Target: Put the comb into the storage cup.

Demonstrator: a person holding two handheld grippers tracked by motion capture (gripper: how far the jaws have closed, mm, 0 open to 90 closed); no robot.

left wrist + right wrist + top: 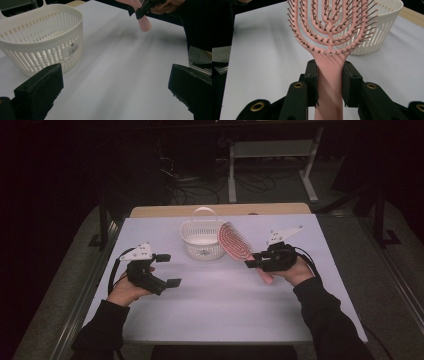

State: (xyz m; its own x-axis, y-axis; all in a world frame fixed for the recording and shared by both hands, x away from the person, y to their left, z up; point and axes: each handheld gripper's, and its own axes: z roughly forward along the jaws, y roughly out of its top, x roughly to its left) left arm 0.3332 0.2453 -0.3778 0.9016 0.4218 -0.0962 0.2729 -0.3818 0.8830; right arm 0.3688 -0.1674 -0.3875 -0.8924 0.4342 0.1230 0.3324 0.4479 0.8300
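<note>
Pink hairbrush (pixel 329 37) in right claw (pixel 329 82) beside basket (pixel 384 27)

Tongs (pixel 329 82) clamped on pink hairbrush (pixel 330 32) at its handle. Bristled head raised before white basket (pixel 382 30). Pale tabletop (pixel 262 62) beneath.

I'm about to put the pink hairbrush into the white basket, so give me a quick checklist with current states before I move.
1. Right gripper shut on the hairbrush handle: ok.
2. Brush lifted off the table: ok; in the left gripper view the handle end hangs above the surface.
3. Basket upright, mouth open: ok.
4. Basket interior free of other things: cannot tell, only part of the inside shows.
5. Left gripper open, holding nothing, apart from the basket: ok.
6. Brush head near the basket rim: ok, but contact cannot be told.
</note>
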